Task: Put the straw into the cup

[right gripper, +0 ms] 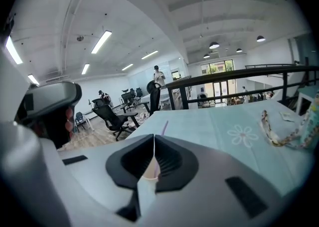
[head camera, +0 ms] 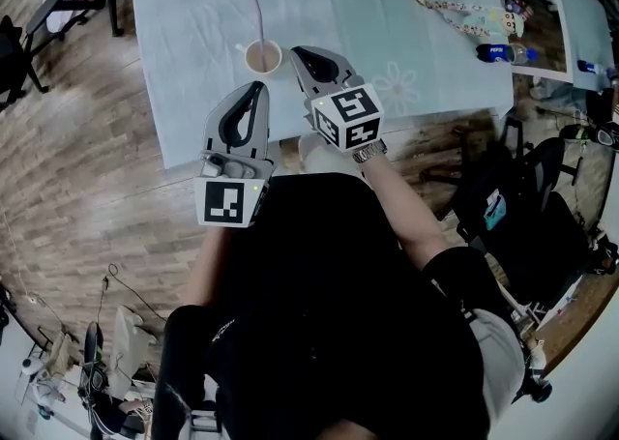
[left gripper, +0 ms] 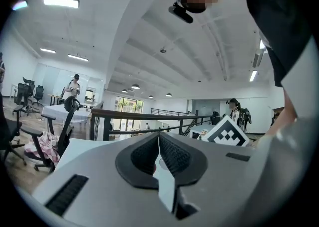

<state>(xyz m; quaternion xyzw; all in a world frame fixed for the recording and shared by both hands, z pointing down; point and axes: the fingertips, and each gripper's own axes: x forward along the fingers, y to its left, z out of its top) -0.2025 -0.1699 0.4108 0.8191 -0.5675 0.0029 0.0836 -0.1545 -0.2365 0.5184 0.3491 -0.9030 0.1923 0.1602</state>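
A small cup stands near the front edge of the table, which has a pale green cloth. A pink straw stands upright in the cup. My right gripper hovers just right of the cup, shut with nothing between its jaws. My left gripper is nearer me, over the table's front edge, also shut and empty. In the right gripper view the cup and straw show just beyond the closed fingertips. The left gripper view looks out level across the room, and its jaws meet.
A beaded cord lies on the table's right side, also seen in the right gripper view as the cord. A blue-labelled bottle lies at the right edge. Office chairs and wooden floor surround the table.
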